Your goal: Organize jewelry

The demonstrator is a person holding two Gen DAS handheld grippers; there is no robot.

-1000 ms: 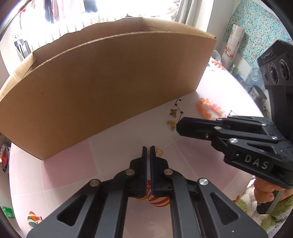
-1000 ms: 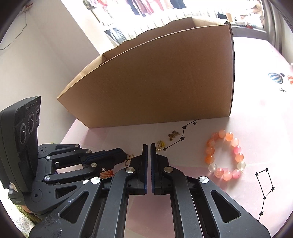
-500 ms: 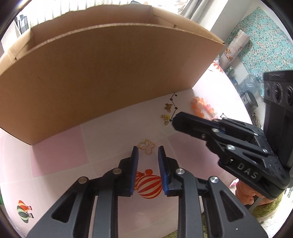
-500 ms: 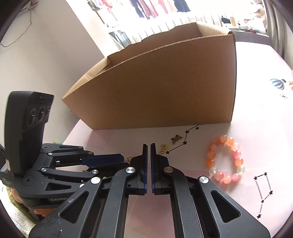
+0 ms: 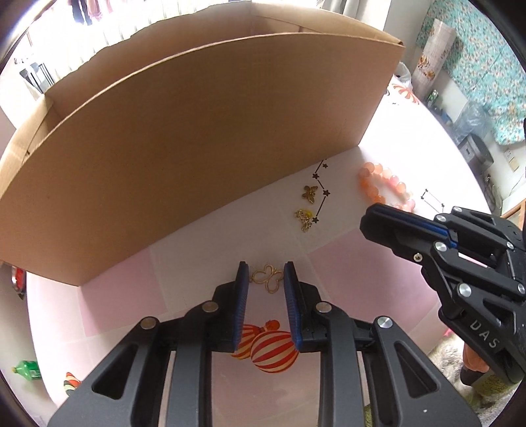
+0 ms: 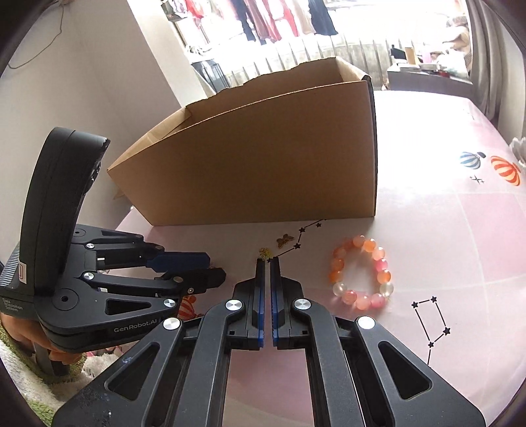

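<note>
I am working in a home, in a lived-in room. Past the far edge of my table, clothes hang on a line by a bright window with a curtain at its side. The table wears a pink cloth printed with striped balloons and star patterns. Off its right edge a teal flowered cloth hangs on the wall, with a patterned roll standing beside it.
</note>
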